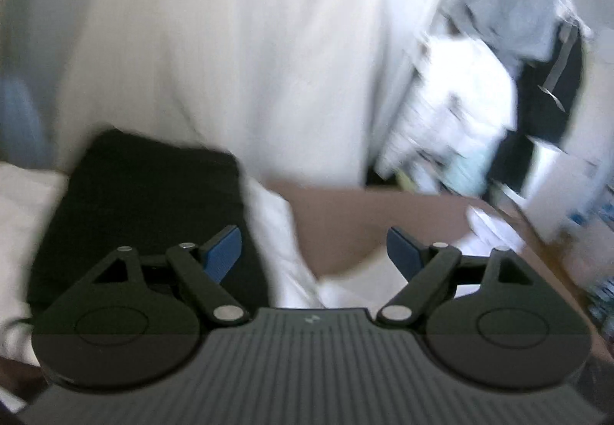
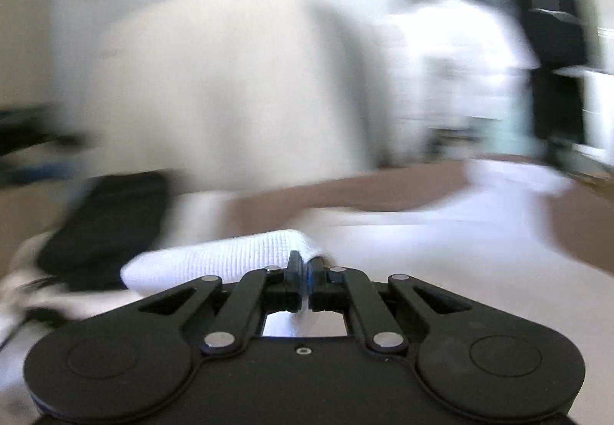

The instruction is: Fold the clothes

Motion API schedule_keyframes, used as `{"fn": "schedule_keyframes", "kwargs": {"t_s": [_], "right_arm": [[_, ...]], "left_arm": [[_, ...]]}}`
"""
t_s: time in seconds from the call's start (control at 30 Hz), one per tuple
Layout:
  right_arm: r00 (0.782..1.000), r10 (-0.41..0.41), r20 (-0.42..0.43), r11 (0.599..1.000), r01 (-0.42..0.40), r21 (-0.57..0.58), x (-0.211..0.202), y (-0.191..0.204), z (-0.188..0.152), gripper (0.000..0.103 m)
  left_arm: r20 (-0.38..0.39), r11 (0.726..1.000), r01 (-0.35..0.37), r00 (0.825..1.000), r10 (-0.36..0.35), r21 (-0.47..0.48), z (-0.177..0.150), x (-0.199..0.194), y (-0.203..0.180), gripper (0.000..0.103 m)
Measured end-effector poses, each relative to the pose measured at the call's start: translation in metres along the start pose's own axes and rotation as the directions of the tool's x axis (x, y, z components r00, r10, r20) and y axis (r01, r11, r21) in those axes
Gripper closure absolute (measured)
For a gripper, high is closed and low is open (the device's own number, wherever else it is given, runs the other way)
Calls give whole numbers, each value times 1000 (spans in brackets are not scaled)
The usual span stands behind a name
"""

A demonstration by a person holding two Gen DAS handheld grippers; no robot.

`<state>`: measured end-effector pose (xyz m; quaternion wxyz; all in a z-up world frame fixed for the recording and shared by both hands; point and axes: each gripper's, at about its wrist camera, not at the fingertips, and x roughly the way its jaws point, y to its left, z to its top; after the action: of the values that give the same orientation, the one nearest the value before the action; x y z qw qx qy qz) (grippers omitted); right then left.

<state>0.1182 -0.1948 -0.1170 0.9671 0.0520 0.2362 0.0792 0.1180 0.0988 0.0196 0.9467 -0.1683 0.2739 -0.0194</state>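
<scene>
The right gripper (image 2: 306,266) pinches a fold of white ribbed cloth (image 2: 215,258) right of the folded black garment (image 1: 146,202) on the bench (image 1: 376,210), while the left gripper (image 1: 314,246) gapes wide, empty.

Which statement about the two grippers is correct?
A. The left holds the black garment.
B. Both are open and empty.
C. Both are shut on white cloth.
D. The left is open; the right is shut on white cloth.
D: the left gripper has its fingers spread wide with nothing between them, while the right gripper pinches a fold of the white cloth.

grippers: 2 | black folded garment (image 1: 146,202): 1 | white knit garment (image 2: 230,256): 1 | brown table (image 1: 364,210): 1
</scene>
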Motion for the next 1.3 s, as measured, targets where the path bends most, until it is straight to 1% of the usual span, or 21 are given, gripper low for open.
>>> {"fn": "schedule_keyframes", "kwargs": {"t_s": [0.07,0.13,0.17,0.2,0.27,0.43,0.47,0.5,0.53,0.57,0.7,0.73,0.77,0.8,0.9,1.0,1.07,1.1,1.13,1.23,1.3], "right_arm": [[985,-138,-103,990,139,-1,17,-37,-9,92],[947,-250,-203,968,251,-22,29,-70,-21,92],[938,-261,-230,963,269,3,25,-84,-28,80],[939,-244,-240,961,267,69,19,-96,-34,64],[956,-167,-241,942,228,248,3,-114,-45,55],[973,81,-218,833,54,550,-26,-117,-78,55],[968,136,-212,820,11,573,-23,-108,-85,55],[961,191,-203,809,-37,587,-19,-98,-91,55],[950,247,-191,797,-87,597,-19,-90,-96,55],[937,299,-179,784,-134,606,-19,-83,-101,55],[865,460,-201,769,-275,577,-13,-54,-108,55],[847,480,-228,778,-291,557,-10,-46,-110,55],[834,484,-264,793,-291,536,-5,-39,-112,55],[826,481,-295,810,-289,510,0,-32,-115,55],[811,454,-368,860,-290,420,11,-12,-126,55],[816,426,-391,888,-293,355,15,3,-125,55],[830,402,-388,901,-283,329,12,7,-122,55],[836,394,-382,903,-275,329,10,7,-121,55],[840,392,-376,903,-274,330,9,6,-122,55],[842,387,-376,911,-286,297,11,9,-128,55],[848,365,-385,925,-282,256,15,13,-129,55]], "left_arm": [[-119,997,71,991,-68,22,-8,32,-9,20],[-207,988,97,976,-72,116,-24,65,-24,20],[-241,979,99,969,-54,179,-33,80,-32,20],[-273,965,103,961,-34,242,-43,95,-40,22],[-297,956,101,955,-15,277,-59,110,-48,22],[-369,911,311,908,-201,269,-71,131,-54,21],[-414,893,371,876,-246,255,-75,138,-51,21],[-468,868,441,832,-299,228,-79,145,-48,21],[-538,833,525,759,-366,175,-86,152,-42,22],[-564,821,549,732,-382,156,-91,153,-39,24],[-573,795,563,737,-358,228,-99,143,-37,26],[-563,780,576,739,-369,245,-98,138,-39,35],[-553,763,588,743,-377,270,-97,133,-42,63],[-540,738,597,752,-377,316,-96,127,-48,74],[-515,681,569,796,-317,461,-101,112,-64,79],[-502,696,521,824,-262,494,-111,115,-67,76],[-492,704,488,841,-224,515,-117,117,-69,62],[-487,708,472,849,-205,526,-121,118,-71,61],[-481,711,455,857,-186,536,-124,119,-72,63],[-477,737,395,872,-113,548,-124,118,-79,94],[-487,769,345,872,-50,538,-115,114,-87,96]]}}
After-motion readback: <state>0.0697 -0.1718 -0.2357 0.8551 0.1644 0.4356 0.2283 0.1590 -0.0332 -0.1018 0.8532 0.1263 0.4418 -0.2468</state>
